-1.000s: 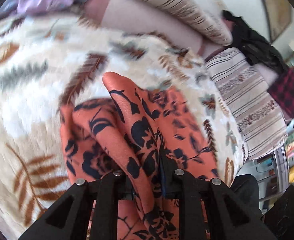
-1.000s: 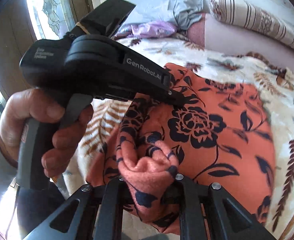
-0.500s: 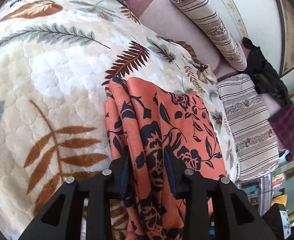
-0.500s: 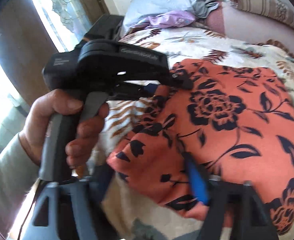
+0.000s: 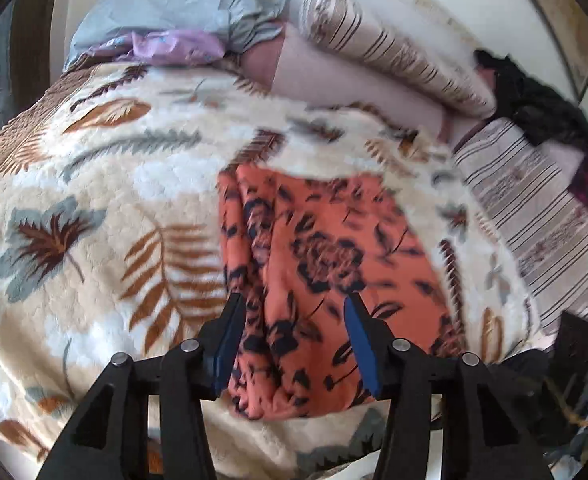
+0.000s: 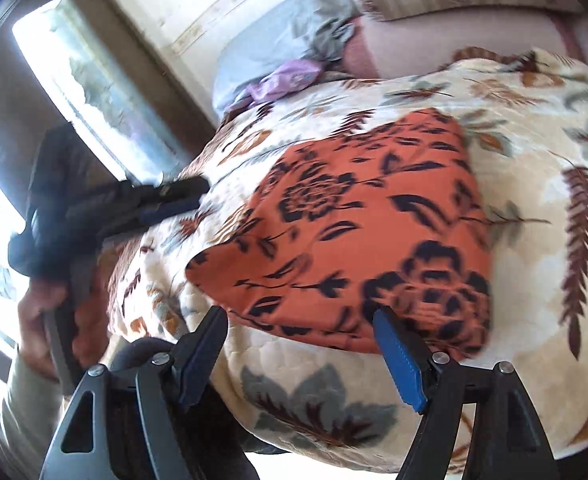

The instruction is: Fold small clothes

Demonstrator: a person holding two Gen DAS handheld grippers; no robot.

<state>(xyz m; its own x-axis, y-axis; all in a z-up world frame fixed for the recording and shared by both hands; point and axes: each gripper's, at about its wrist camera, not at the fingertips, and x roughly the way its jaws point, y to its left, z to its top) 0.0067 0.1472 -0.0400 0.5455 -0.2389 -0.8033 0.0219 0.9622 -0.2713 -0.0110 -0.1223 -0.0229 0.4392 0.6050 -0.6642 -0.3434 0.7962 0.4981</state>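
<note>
Orange cloth with a black flower print (image 5: 325, 264) lies folded into a rough rectangle on a cream leaf-patterned blanket (image 5: 94, 208) spread over a bed. Left gripper (image 5: 292, 336) hovers over the cloth's near edge with its blue-padded fingers (image 5: 357, 340) spread apart, grasping nothing. Right gripper (image 6: 299, 346) sits just off the cloth's near corner, its fingers also parted and empty; in that view the left gripper (image 6: 154, 200) appears beside the cloth's left edge, held by the person's hand (image 6: 50, 320). Bunched layers show along the cloth's left side. Pillows and other clothes lie at the far end of the bed. This fold looks set down and let go; the next move likely calls for either another fold, pinching an edge, or moving on to another garment
</note>
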